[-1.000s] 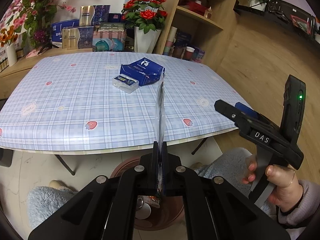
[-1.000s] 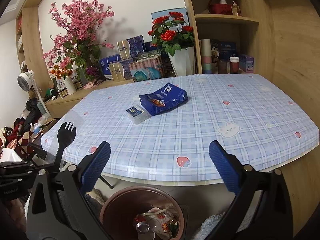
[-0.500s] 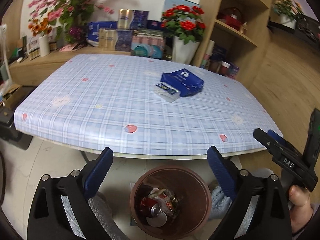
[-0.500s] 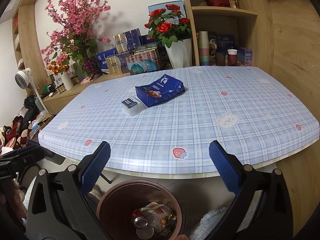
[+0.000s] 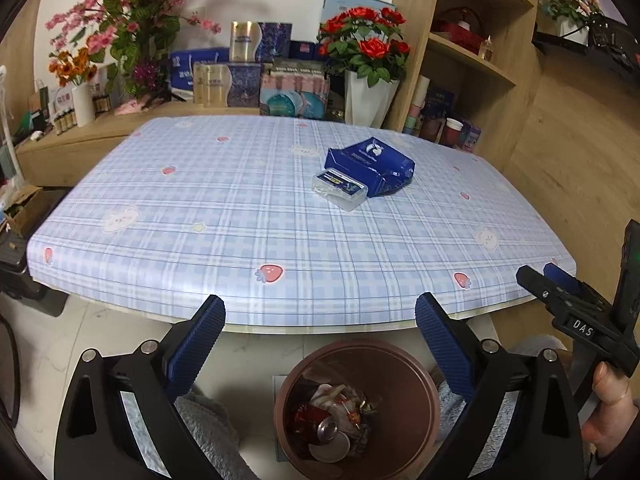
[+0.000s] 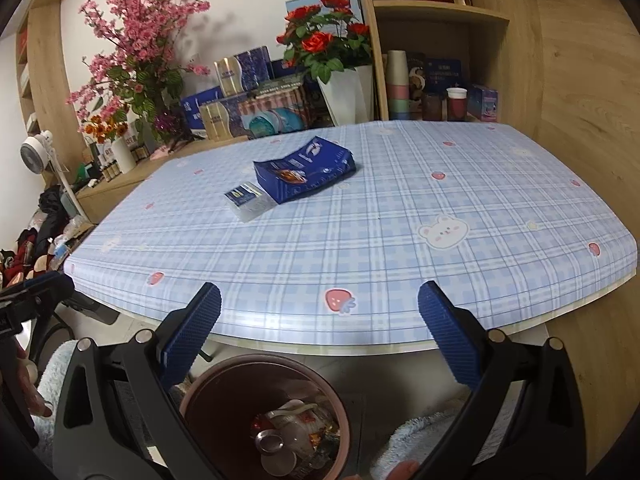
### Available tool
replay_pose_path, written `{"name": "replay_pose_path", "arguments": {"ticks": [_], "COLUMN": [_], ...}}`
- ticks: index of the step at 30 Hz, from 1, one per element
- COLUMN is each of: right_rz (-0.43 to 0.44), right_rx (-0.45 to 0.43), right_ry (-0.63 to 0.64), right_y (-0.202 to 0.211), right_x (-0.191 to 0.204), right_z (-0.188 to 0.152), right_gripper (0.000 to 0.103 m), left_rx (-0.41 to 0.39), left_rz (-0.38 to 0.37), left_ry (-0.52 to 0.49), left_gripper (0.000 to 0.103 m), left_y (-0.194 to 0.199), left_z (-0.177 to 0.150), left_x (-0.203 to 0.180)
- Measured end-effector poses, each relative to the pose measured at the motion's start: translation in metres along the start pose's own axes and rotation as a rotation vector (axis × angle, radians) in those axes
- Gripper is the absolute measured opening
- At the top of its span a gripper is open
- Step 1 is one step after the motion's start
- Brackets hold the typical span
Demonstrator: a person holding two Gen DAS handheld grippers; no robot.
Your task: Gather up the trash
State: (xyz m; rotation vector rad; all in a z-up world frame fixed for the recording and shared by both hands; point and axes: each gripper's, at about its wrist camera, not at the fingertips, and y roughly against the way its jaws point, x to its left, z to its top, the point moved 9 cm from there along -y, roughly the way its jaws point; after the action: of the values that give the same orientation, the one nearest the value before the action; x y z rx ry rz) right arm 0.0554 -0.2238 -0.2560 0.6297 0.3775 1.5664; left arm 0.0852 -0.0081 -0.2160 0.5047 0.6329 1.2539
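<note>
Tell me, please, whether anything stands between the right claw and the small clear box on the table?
Nothing visible does: only bare tablecloth lies between the open right claw and the small clear box. The blue snack bag touches the box's far side.

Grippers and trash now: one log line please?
left gripper: open | right gripper: open | brown round bin: below | blue foil bag, clear plastic box: on table

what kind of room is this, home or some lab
Most likely a lived-in home dining or living area: a table under a strawberry-print plaid cloth, vases of artificial flowers beside wooden shelves of cups and boxes, and a household trash bin on the floor.
</note>
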Motion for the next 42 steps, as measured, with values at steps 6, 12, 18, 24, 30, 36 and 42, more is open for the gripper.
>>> {"name": "replay_pose_path", "arguments": {"ticks": [6,12,18,24,30,36,42], "right_rz": [-0.001,-0.037,-0.051,-0.038,-0.026,-0.014,0.004], "right_rx": [0.045,0.057,0.082,0.101,0.119,0.131,0.152], "right_ry": [-0.009,-0.022,-0.036,-0.057,-0.073,-0.075,-0.081], "right_y": [-0.019,-0.039,-0.069,-0.102,-0.13,-0.151,-0.162], "right_x": [-0.011,-0.036,-0.061,-0.081,-0.093,-0.096,-0.09], "right_z": [0.004,0.023,0.043,0.057,0.065,0.07,0.07], "right_gripper": [0.097,0.097,0.097,0.097,0.097,0.097,0.097], "left_rx": [0.017,0.058,0.086,0.187,0.215,0.229,0.225], "left_rz": [0.045,0.014,0.032,0.066,0.137,0.186,0.137], "left_ry": [-0.014,-0.036,-0.031,0.093,0.127,0.135,0.122], "left_gripper": [0.094,0.094,0.094,0.089,0.088,0.087,0.079], "left_y": [-0.025,-0.073,-0.138,-0.216,-0.263,-0.285,-0.285], "left_z": [0.015,0.041,0.082,0.109,0.125,0.122,0.12], "left_x": [-0.001,-0.022,-0.031,-0.023,-0.014,-0.007,-0.009]}}
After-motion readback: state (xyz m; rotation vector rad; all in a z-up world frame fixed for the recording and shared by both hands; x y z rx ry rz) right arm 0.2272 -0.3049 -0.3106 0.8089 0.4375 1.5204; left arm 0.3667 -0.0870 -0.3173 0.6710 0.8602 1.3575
